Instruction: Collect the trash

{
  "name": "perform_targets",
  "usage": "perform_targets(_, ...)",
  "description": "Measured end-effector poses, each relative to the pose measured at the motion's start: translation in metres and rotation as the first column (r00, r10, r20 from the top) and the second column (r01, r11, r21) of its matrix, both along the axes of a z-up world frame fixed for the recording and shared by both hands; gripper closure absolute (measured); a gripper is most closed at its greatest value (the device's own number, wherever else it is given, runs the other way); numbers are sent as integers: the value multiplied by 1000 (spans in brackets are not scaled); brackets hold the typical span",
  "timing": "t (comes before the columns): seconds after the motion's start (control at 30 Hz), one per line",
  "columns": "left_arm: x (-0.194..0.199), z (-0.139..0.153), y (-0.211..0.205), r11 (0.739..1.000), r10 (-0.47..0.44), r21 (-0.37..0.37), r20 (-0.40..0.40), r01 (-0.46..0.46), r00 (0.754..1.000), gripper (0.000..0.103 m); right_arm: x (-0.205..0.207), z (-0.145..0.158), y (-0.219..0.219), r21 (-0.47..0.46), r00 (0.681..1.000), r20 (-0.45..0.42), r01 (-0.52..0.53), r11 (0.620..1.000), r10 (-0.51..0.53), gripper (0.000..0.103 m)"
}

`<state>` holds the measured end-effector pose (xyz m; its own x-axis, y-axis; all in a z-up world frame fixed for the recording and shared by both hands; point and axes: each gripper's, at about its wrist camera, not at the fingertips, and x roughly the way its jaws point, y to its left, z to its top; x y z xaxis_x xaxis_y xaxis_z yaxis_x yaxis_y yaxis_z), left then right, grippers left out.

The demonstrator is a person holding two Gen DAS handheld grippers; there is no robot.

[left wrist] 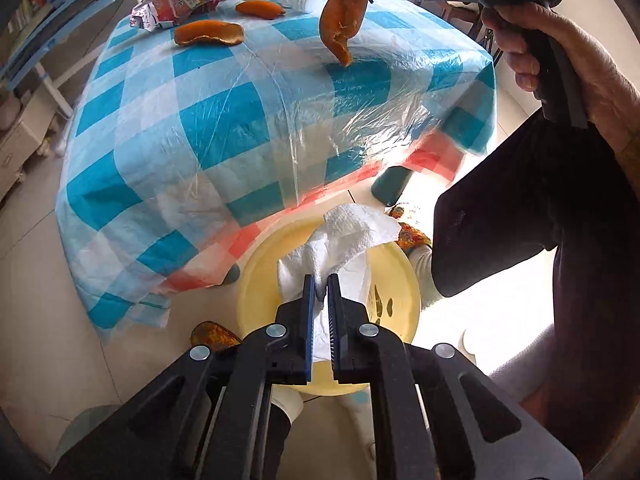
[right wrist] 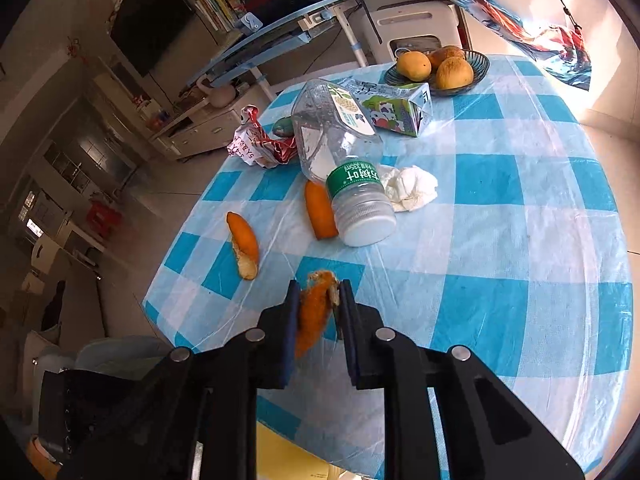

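My left gripper (left wrist: 319,280) is shut on a white paper towel (left wrist: 352,236) and holds it over a yellow bin (left wrist: 256,280) on the floor beside the table. My right gripper (right wrist: 319,286) is shut on an orange peel (right wrist: 314,312) above the table's near edge; that peel (left wrist: 342,24) hangs from it in the left wrist view. On the blue checked tablecloth (right wrist: 500,240) lie two more peels (right wrist: 243,244) (right wrist: 320,212), a clear plastic bottle (right wrist: 344,164), a crumpled tissue (right wrist: 410,188), a red-white wrapper (right wrist: 260,144) and a milk carton (right wrist: 396,108).
A dark bowl of mangoes (right wrist: 440,66) stands at the table's far edge. A desk with books (right wrist: 260,36) and a white cabinet (right wrist: 416,28) stand behind. The person's leg (left wrist: 540,220) and slippered feet are right of the bin.
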<state>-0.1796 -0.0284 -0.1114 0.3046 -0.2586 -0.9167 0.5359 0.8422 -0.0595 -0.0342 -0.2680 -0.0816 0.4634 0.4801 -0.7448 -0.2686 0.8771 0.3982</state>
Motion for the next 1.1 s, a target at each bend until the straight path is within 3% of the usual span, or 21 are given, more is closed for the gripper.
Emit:
perform_targets(0.03, 0, 9, 8, 999, 36, -32, 44, -34, 998, 80, -14, 5, 6, -16, 999, 28, -23, 1000, 24, 83)
perform_targets(0.07, -2, 20, 18, 994, 90, -66, 95, -84, 991, 58, -28, 8, 14, -44, 998, 49, -48, 998, 50, 83)
perform_targets(0.13, -3, 42, 40, 974, 208, -134, 199, -183, 958, 37, -57, 9, 33, -101, 991, 80, -103, 989, 112, 83)
perform_targets(0.27, -1, 68, 75, 904, 381, -307, 253, -299, 889, 23, -107, -12, 80, -223, 968, 50, -228, 948, 244, 83)
perform_targets(0.37, -8, 76, 86, 869, 458, -352, 299, -349, 837, 11, -126, -44, 115, -310, 935, -58, -350, 884, 350, 72)
perform_targets(0.47, -19, 88, 88, 868, 482, -332, 395, -368, 782, 7, -135, -59, 129, -357, 923, -86, -379, 854, 374, 54)
perform_targets(0.53, -22, 92, 89, 871, 487, -299, 429, -389, 761, 7, -135, -51, 124, -343, 939, -49, -336, 877, 341, 47)
perform_targets(0.63, -26, 93, 99, 862, 505, -280, 417, -422, 756, 7, -135, -30, 107, -298, 965, 38, -237, 925, 260, 37)
perform_targets(0.73, -34, 96, 106, 851, 524, -287, 436, -439, 732, 7, -140, -15, 95, -288, 975, 115, -148, 946, 188, 33)
perform_targets(0.97, -37, 98, 110, 834, 551, -297, 453, -464, 701, 7, -150, 6, 89, -343, 954, 280, -2, 939, 105, 23)
perform_targets(1.1, -37, 97, 109, 832, 555, -286, 455, -476, 696, 7, -144, 5, 87, -344, 951, 301, 32, 938, 78, 22)
